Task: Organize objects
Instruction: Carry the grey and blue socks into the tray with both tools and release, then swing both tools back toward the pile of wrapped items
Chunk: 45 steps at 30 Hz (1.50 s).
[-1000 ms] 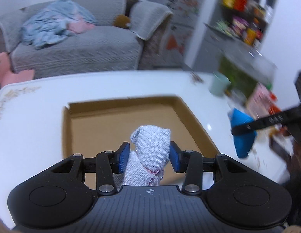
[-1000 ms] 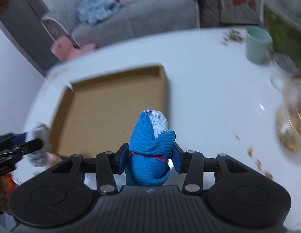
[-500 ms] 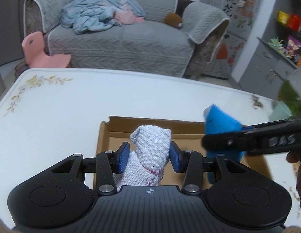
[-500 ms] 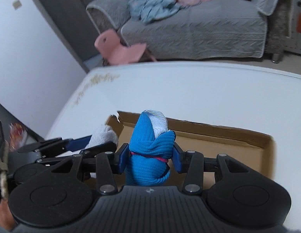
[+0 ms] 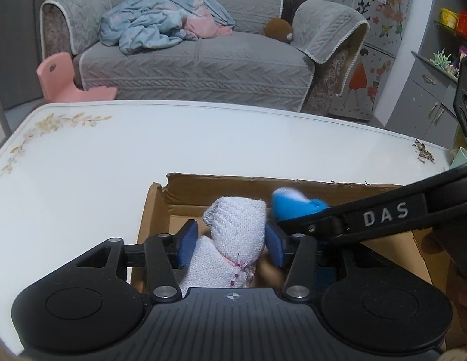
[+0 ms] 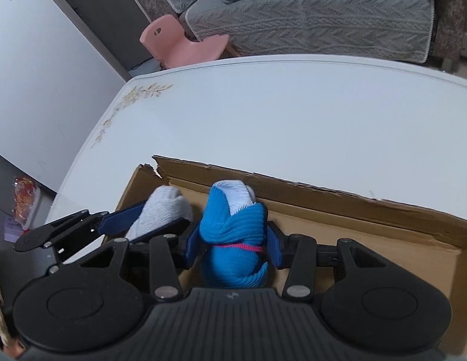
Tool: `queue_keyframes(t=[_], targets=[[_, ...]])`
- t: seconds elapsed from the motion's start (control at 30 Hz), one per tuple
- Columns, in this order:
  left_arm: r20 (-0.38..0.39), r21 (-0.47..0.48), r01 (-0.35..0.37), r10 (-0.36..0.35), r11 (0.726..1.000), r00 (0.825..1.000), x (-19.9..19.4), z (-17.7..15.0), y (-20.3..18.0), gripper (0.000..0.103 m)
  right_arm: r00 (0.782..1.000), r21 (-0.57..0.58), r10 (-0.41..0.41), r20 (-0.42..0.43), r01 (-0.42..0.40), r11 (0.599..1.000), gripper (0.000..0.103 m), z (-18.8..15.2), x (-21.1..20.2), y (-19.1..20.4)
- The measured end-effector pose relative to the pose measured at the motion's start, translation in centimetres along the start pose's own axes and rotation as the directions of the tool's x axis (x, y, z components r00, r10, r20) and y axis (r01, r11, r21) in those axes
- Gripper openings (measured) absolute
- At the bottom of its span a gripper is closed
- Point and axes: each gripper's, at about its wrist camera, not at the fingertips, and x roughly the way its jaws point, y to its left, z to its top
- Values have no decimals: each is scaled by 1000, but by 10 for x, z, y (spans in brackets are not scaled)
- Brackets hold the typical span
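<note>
Socks, rolled into bundles, ride in both my tongs above a shallow cardboard box (image 6: 369,219) on a white table (image 5: 203,138). My left gripper (image 5: 230,242) is clamped on the grey-white sock bundle (image 5: 236,234), blue pads pressed to its sides, the roll standing upright between them over the box's near left corner. My right gripper (image 6: 233,245) is closed on the blue sock bundle (image 6: 233,231), whose white toe pokes up at the top and whose pink stripe crosses its middle.

Seen from the left wrist camera, my right gripper (image 5: 296,210) reaches in level from the right, its black finger marked DAS crossing over the box, the blue roll's tip just beside the grey one. Seen from the right wrist camera, my left gripper (image 6: 161,213) comes in from the left at a slight upward slant, its bundle near the box's torn far-left corner. The two rolls sit close together, side by side; whether they touch I cannot tell.

The far wall of the box has a ragged top edge. To the right of the blue roll the brown floor of the box lies bare. Past the box the tabletop runs white to a floral-printed corner, then a pink child's chair (image 6: 179,42) and a grey sofa (image 5: 197,57) with a blue blanket (image 5: 161,15).
</note>
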Motion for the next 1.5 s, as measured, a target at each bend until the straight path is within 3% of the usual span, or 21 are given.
queue_keyframes(t=[0.07, 0.13, 0.3, 0.4, 0.57, 0.77, 0.87, 1.0, 1.13, 1.27, 1.33, 1.43, 1.5], targets=[[6, 7, -10, 10, 1000, 1000, 1, -1, -2, 58, 1000, 9, -4, 1, 4, 1000, 43, 1, -1, 0], [9, 1, -25, 25, 1000, 1000, 0, -1, -1, 69, 1000, 25, -6, 6, 6, 1000, 47, -1, -6, -2], [37, -10, -19, 20, 1000, 999, -11, 5, 0, 79, 999, 33, -26, 36, 25, 999, 77, 0, -26, -3], [59, -17, 6, -5, 1000, 998, -27, 10, -2, 79, 997, 2, -45, 64, 45, 999, 81, -2, -51, 4], [137, -7, 32, -31, 999, 990, -88, 6, 0, 83, 986, -102, -108, 127, 122, 987, 83, -15, -126, 24], [244, 32, -14, 6, 999, 970, -183, -4, 16, 84, 953, -157, -171, 252, 214, 964, 86, -29, -253, 51], [310, 49, -69, 50, 996, 949, -236, -3, 32, 85, 921, -171, -173, 348, 244, 955, 88, -26, -332, 73], [391, 84, -175, 129, 981, 911, -308, -2, 65, 89, 871, -203, -146, 470, 267, 942, 97, -28, -428, 122], [434, 107, -352, 275, 930, 858, -364, -1, 112, 90, 810, -250, -88, 579, 279, 927, 102, -30, -500, 183], [438, 83, -488, 408, 869, 801, -401, 1, 157, 91, 758, -266, 29, 652, 193, 944, 102, -30, -543, 222], [408, 60, -493, 429, 868, 806, -410, -1, 167, 92, 754, -254, 69, 653, 131, 958, 102, -29, -545, 226], [415, 71, -459, 392, 886, 821, -411, -15, 153, 93, 778, -248, 111, 619, 59, 967, 102, -46, -513, 207], [389, 74, -383, 327, 921, 861, -397, -27, 135, 93, 812, -252, 77, 579, 89, 964, 103, -65, -467, 191]])
